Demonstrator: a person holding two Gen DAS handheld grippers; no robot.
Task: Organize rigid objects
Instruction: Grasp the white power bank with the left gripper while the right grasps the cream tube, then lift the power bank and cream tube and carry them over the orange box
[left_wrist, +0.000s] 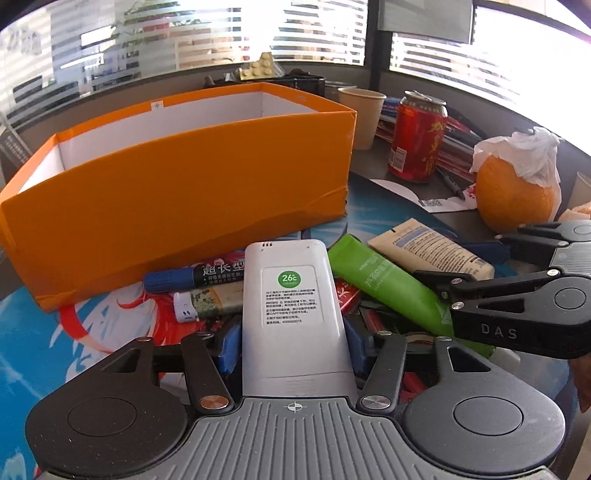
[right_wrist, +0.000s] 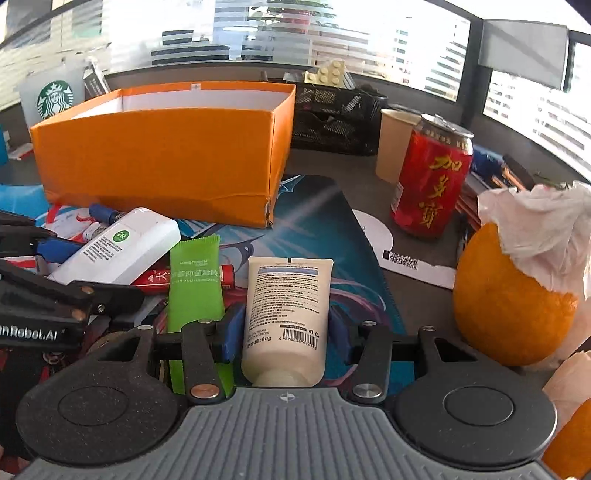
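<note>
Orange cardboard box (left_wrist: 177, 192) stands open at the left of the bench, its white inside showing, on a blue printed mat (right_wrist: 314, 229) that covers the dark bench (right_wrist: 332, 162). Just in front of the box lie a blue marker (left_wrist: 173, 278) and a small white lighter (left_wrist: 201, 304). Next to them the white remote control (left_wrist: 293, 310) lies with its label up, between the blue fingers (left_wrist: 229, 349) of the left gripper (left_wrist: 293, 350), which have narrowed onto its two sides. To the right of it is a green tube (right_wrist: 195, 284), and then a cream tube (right_wrist: 286, 317), held by the right gripper (right_wrist: 284, 332) at a narrow opening. Further right, on bare bench, stand a paper cup (right_wrist: 395, 144) and a red drink can (right_wrist: 430, 181), with a black mesh organizer (right_wrist: 332, 118) behind. At the far right sits an orange fruit (right_wrist: 506, 302) with crumpled tissue on top. Behind everything, windows with striped blinds let in strong daylight.
</note>
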